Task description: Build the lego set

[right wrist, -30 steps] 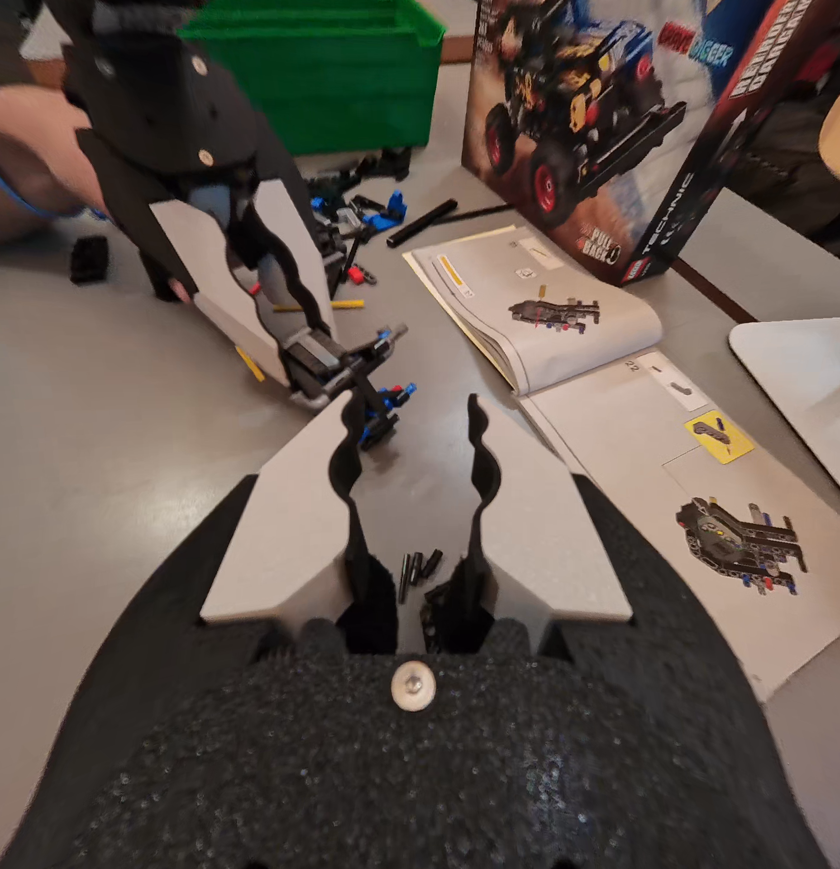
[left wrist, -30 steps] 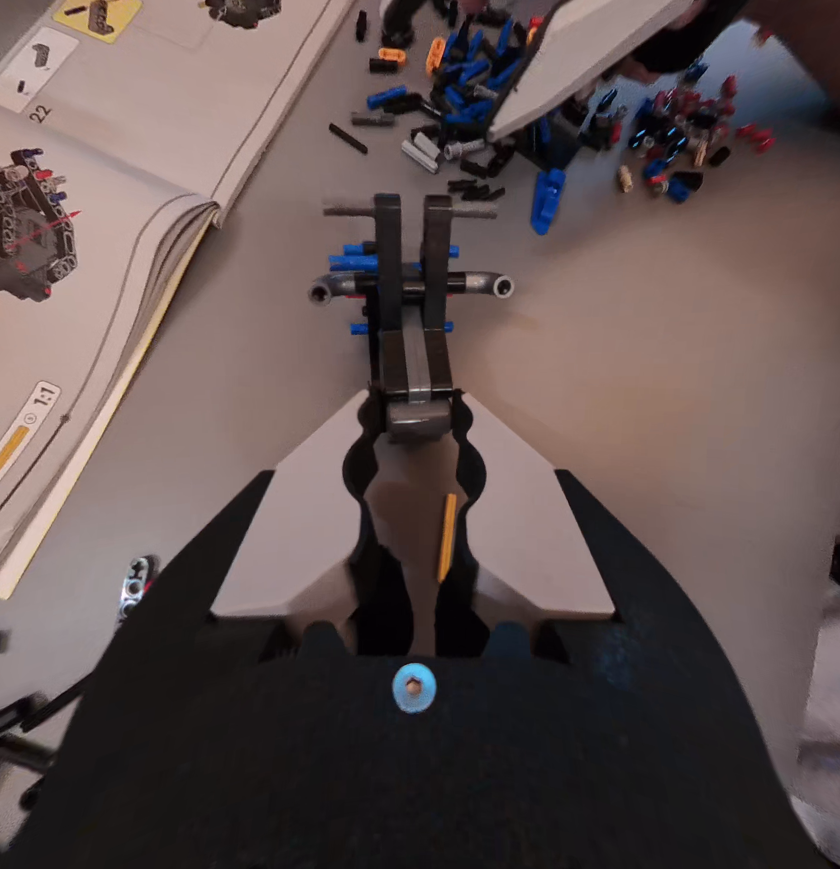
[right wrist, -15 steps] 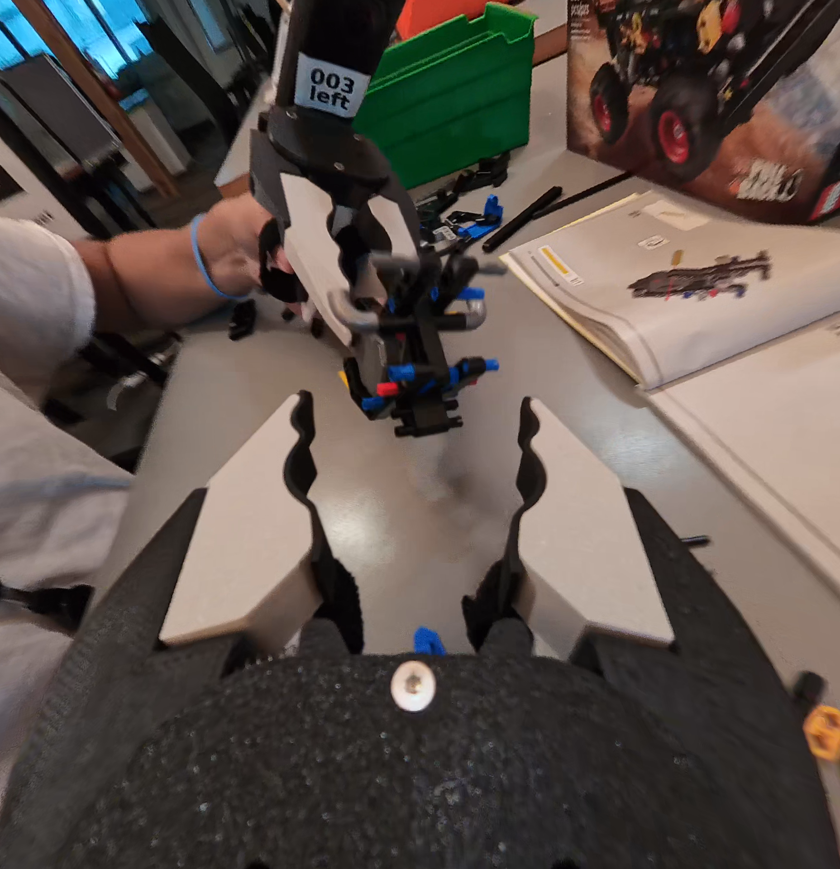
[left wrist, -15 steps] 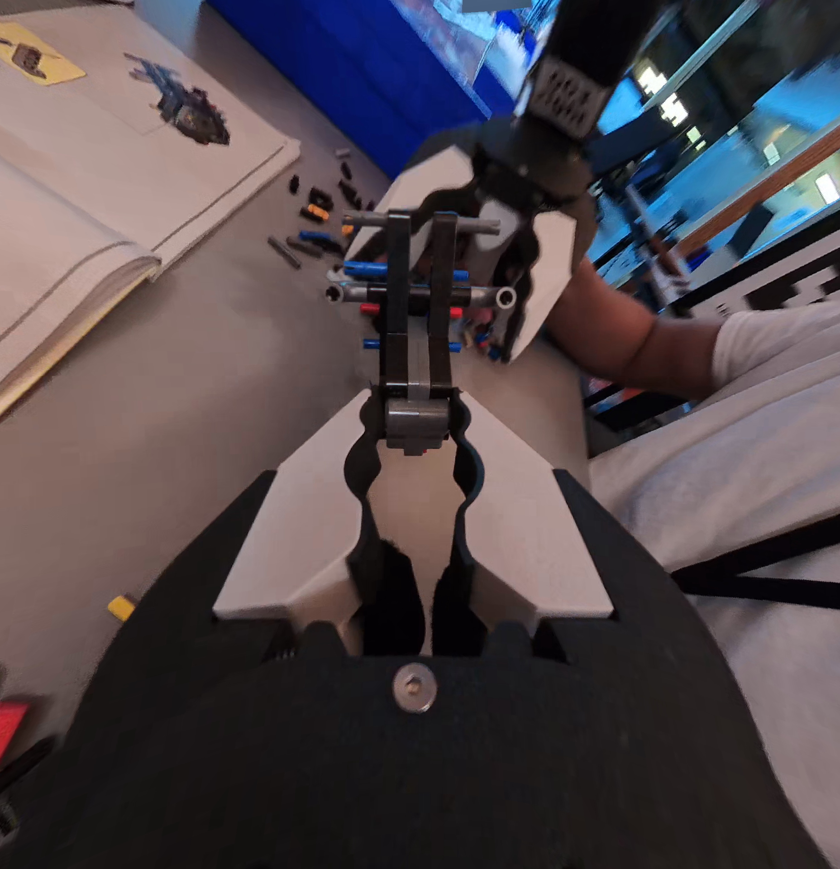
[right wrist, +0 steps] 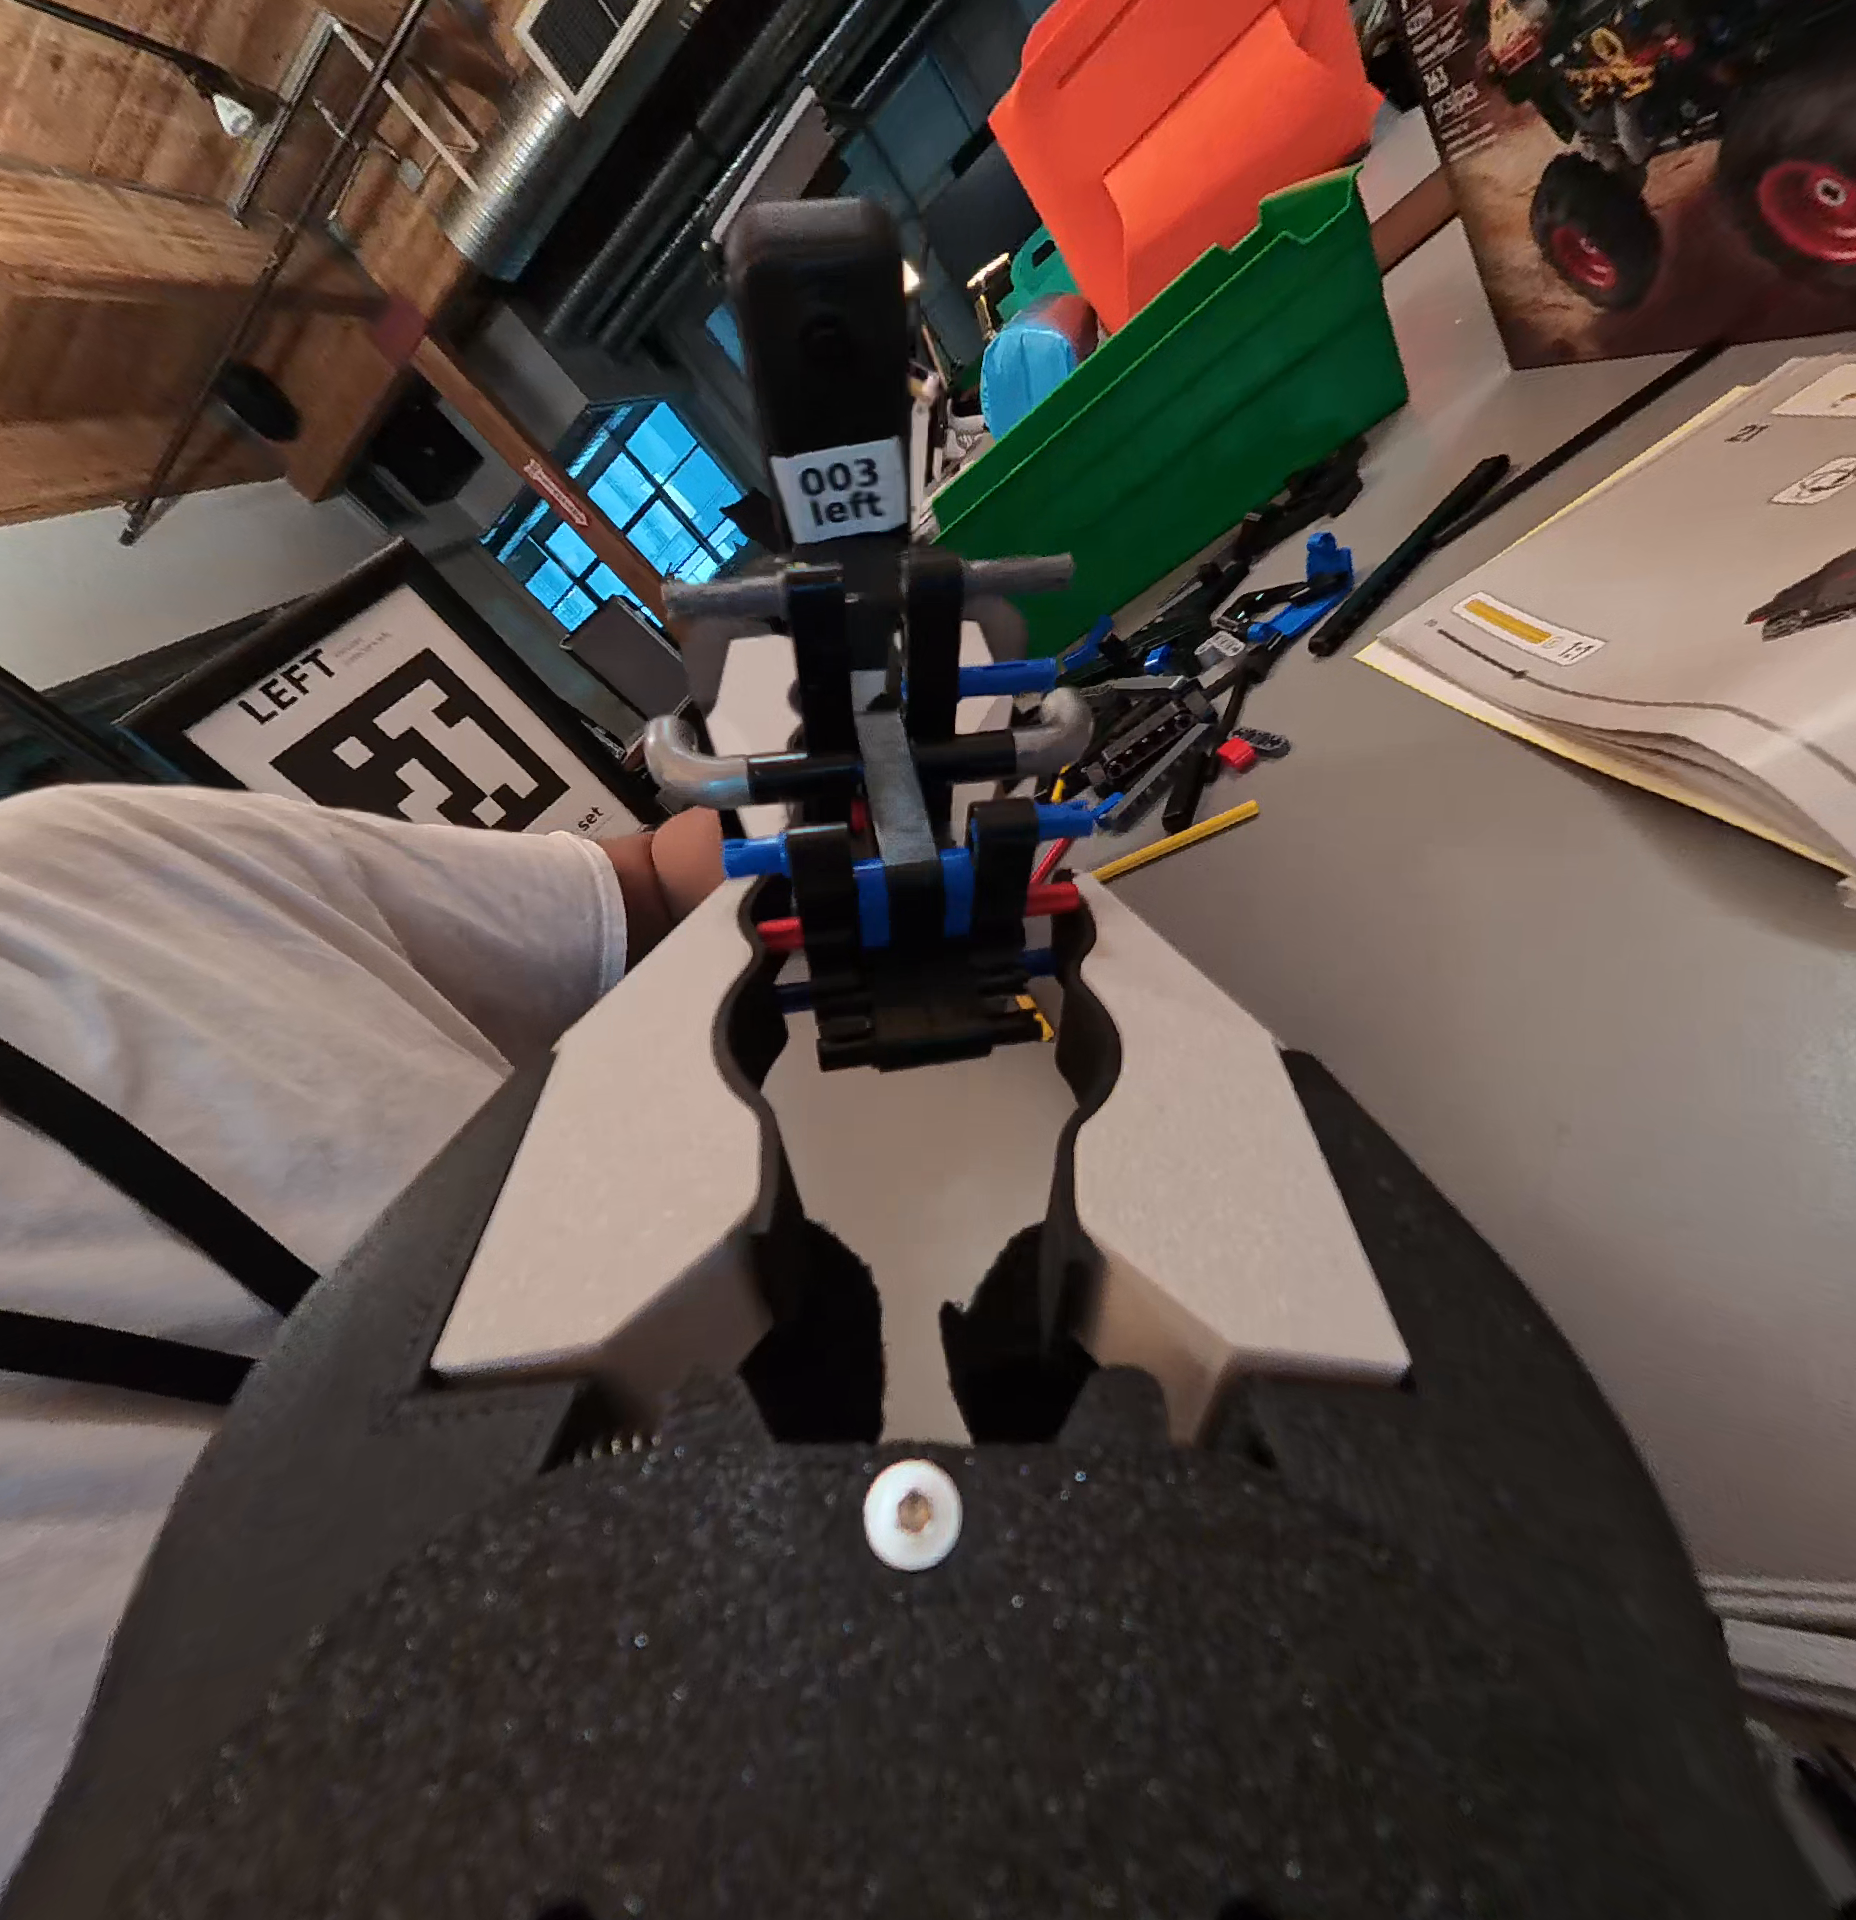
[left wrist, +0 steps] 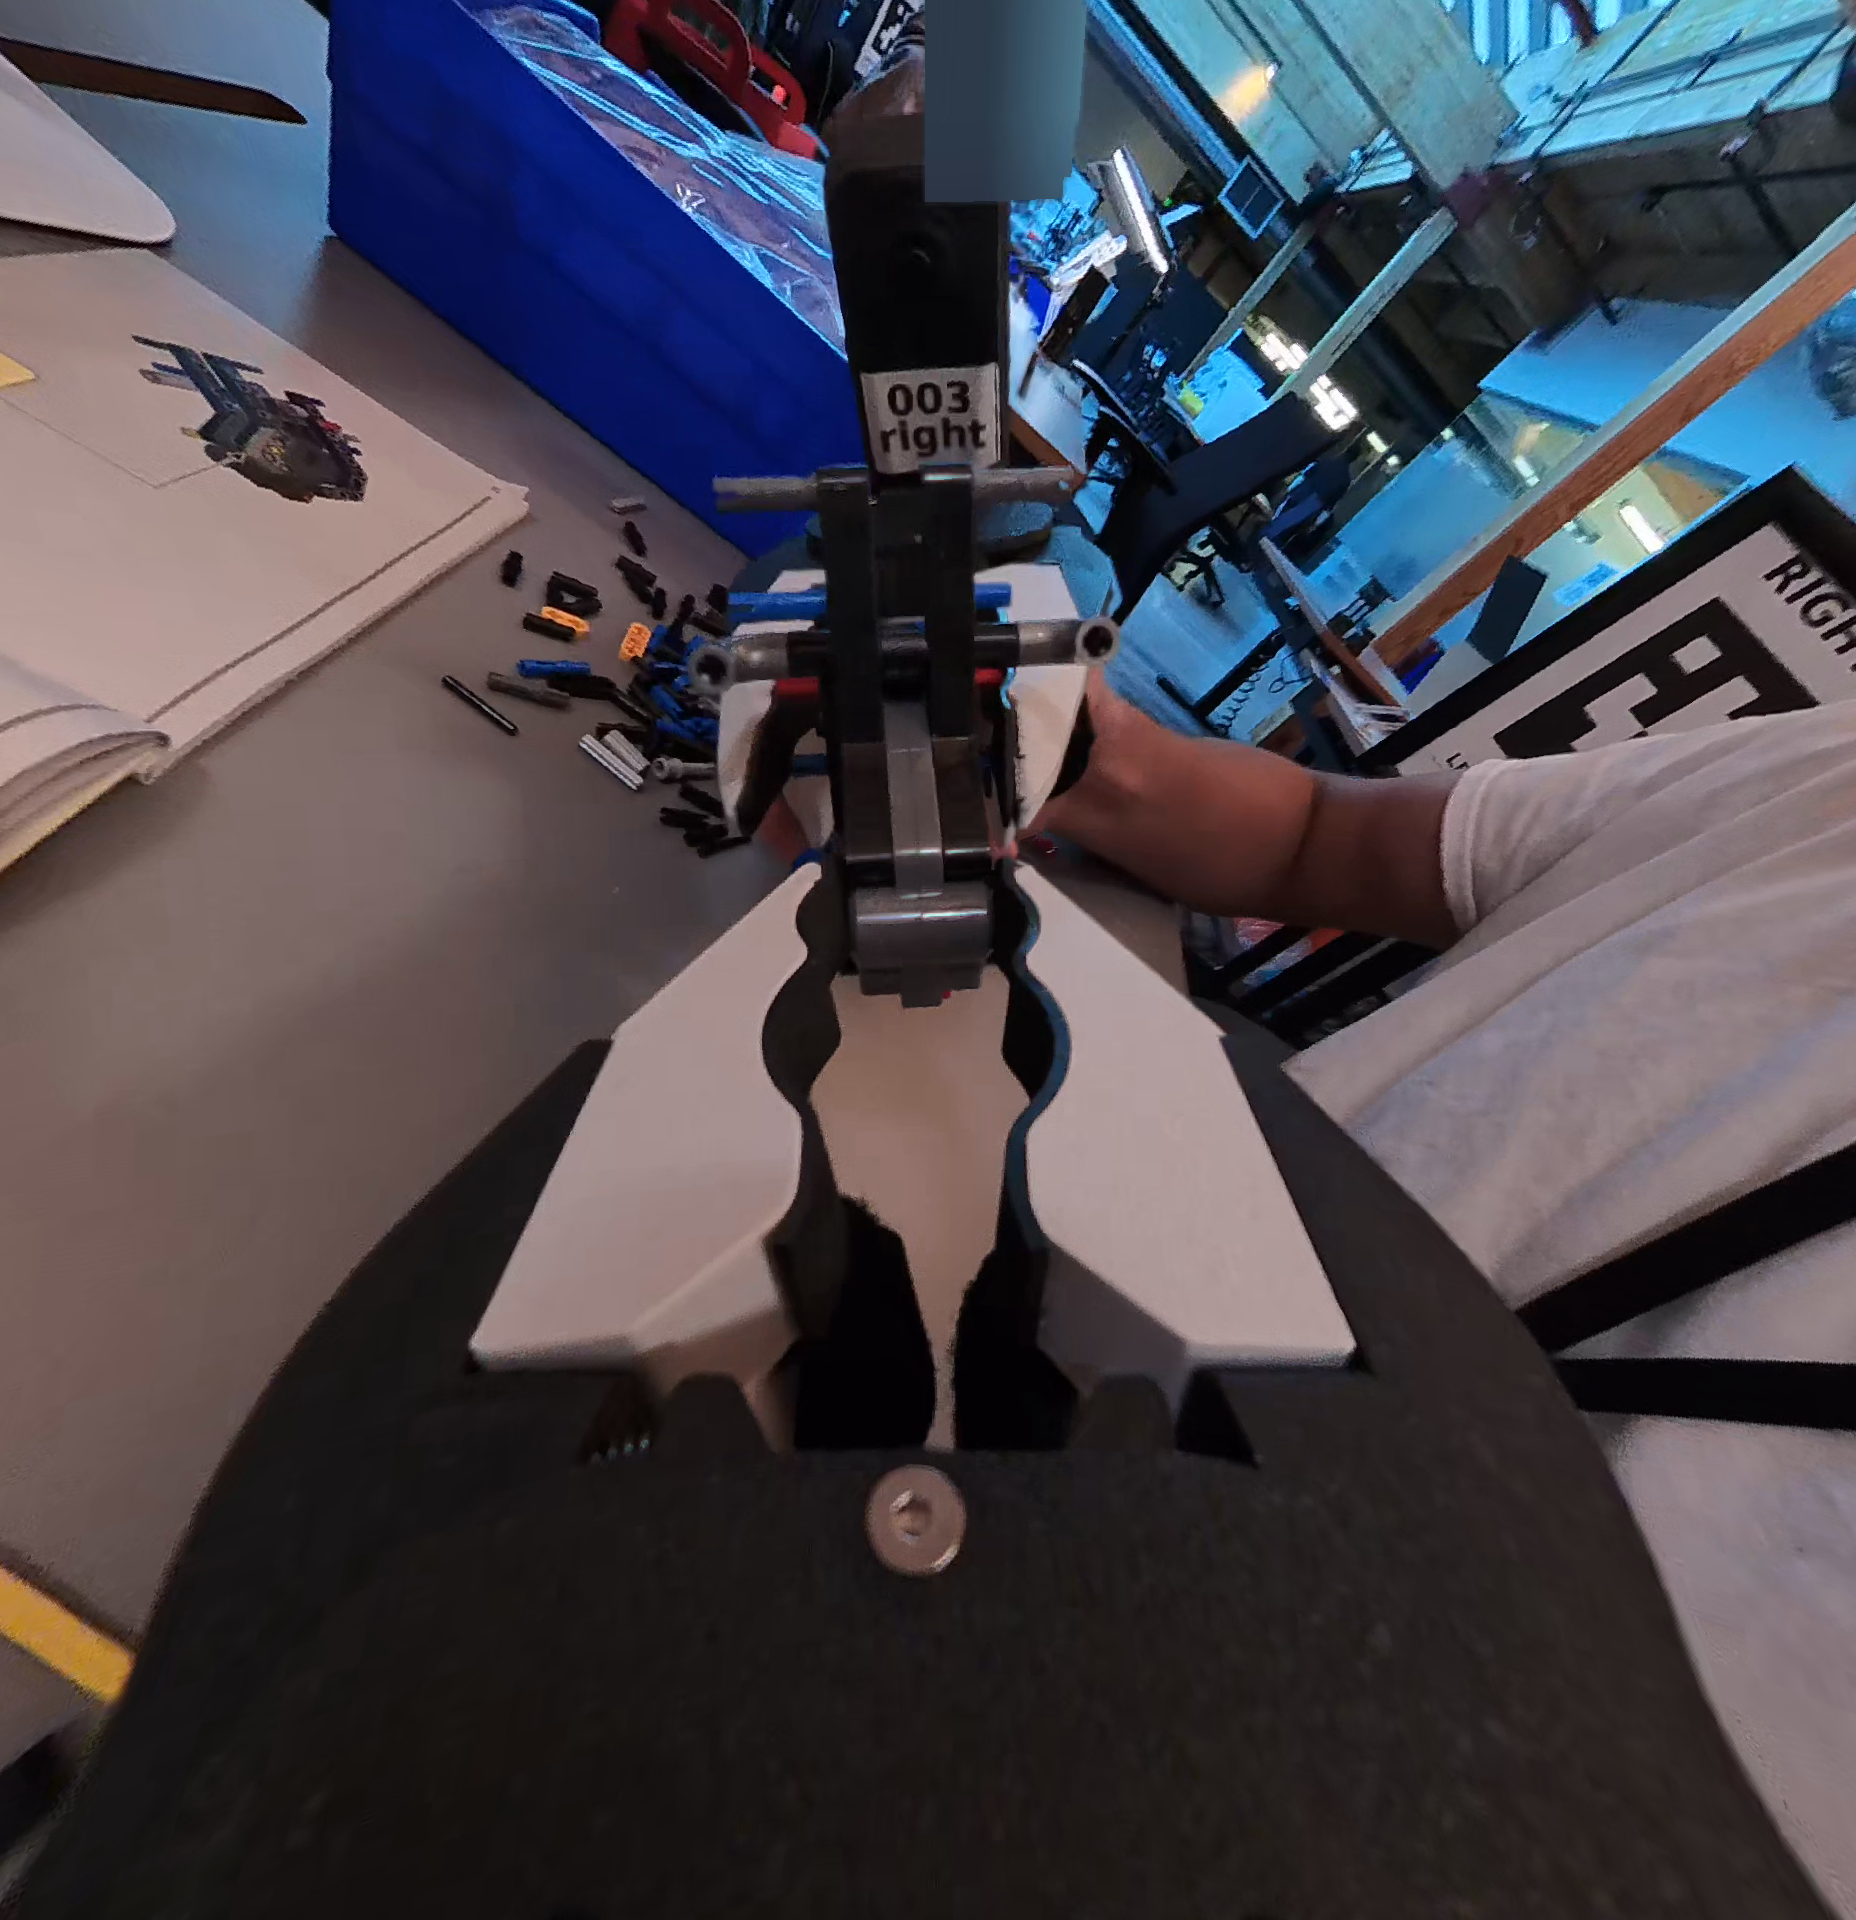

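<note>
A black and grey lego assembly (left wrist: pixel 893 665) with blue and red pins, a bent silver tube and a grey axle is held in the air between both grippers. My left gripper (left wrist: pixel 913 894) is shut on its grey end block. My right gripper (right wrist: pixel 908 914) faces it from the other side, and its fingers (right wrist: pixel 654 1091) have come in onto the pin ends at the black and blue end (right wrist: pixel 903 997). In the left wrist view the right gripper's fingers (left wrist: pixel 1049 727) flank the assembly's far end.
An open instruction booklet (left wrist: pixel 228 540) lies on the grey table and also shows in the right wrist view (right wrist: pixel 1682 665). Loose pieces (left wrist: pixel 633 675) lie beside it. A blue bin (left wrist: pixel 550 239), a green bin (right wrist: pixel 1163 416) and the set box (right wrist: pixel 1682 156) stand behind. A yellow axle (right wrist: pixel 1178 836) lies on the table. Only a small space, under 4 cm, lies between the two pairs of fingers.
The left gripper lifted the assembly off the table and turned it toward the right gripper. The right gripper moved up to it and narrowed its jaws around the far end.
</note>
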Available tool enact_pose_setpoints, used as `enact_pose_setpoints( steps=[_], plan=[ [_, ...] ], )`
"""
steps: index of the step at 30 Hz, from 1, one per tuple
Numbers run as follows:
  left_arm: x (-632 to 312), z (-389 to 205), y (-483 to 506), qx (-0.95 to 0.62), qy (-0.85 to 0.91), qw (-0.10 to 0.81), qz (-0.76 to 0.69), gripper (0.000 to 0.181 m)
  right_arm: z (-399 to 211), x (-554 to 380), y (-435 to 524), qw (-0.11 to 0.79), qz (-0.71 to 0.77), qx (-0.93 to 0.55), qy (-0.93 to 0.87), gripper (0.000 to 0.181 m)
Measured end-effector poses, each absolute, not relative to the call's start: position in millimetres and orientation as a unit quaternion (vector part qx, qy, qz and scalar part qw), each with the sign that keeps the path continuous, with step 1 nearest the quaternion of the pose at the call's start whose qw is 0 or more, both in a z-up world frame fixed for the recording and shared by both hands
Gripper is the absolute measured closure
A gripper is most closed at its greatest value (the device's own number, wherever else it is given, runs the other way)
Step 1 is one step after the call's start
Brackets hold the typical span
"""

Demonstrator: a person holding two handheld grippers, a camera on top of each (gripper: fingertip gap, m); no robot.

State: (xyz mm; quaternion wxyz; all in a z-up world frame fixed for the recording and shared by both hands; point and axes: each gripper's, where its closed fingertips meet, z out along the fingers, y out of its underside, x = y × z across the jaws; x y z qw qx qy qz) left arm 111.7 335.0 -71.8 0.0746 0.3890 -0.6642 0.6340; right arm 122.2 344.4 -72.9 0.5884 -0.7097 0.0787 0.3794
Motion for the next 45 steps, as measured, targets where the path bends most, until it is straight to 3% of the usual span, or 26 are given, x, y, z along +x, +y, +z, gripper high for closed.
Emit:
enact_pose_setpoints(
  steps=[7, 12, 17, 19, 23, 30, 35, 45],
  plan=[
    [116.1, -62.6, 334.6, 0.384, -0.66, 0.023, 0.645, 0.151, -60.2, 133.2, 343.5, 0.618, 0.398, -0.67, 0.106, 0.133],
    [114.3, -61.9, 334.1, 0.374, -0.674, 0.003, 0.638, 0.158, -55.0, 128.9, 344.7, 0.634, 0.383, -0.666, 0.087, 0.132],
    [114.2, -67.1, 346.3, 0.359, -0.718, -0.049, 0.594, 0.158, -73.0, 146.4, 328.2, 0.607, 0.204, -0.768, -0.013, 0.115],
    [115.0, -78.3, 353.7, 0.337, -0.763, -0.1, 0.543, 0.158, -67.9, 161.6, 312.6, 0.577, 0.114, -0.807, -0.053, 0.116],
    [113.0, -89.7, 357.9, 0.302, -0.809, -0.153, 0.48, 0.158, -24.8, 134.3, 303.4, 0.558, 0.07, -0.812, -0.155, 0.121],
    [114.0, -101.1, 358.6, 0.224, -0.857, -0.288, 0.363, 0.158, -69.9, 108.6, 345.0, 0.393, -0.052, -0.867, -0.303, 0.122],
    [116.4, -101.3, 358.8, 0.197, -0.859, -0.342, 0.325, 0.158, -89.7, 114.8, 351.4, 0.353, -0.107, -0.868, -0.333, 0.145],
    [121.3, -92.0, 363.8, 0.126, -0.844, -0.455, 0.254, 0.158, -89.1, 118.9, 355.9, 0.408, -0.257, -0.771, -0.417, 0.145]
  ],
)
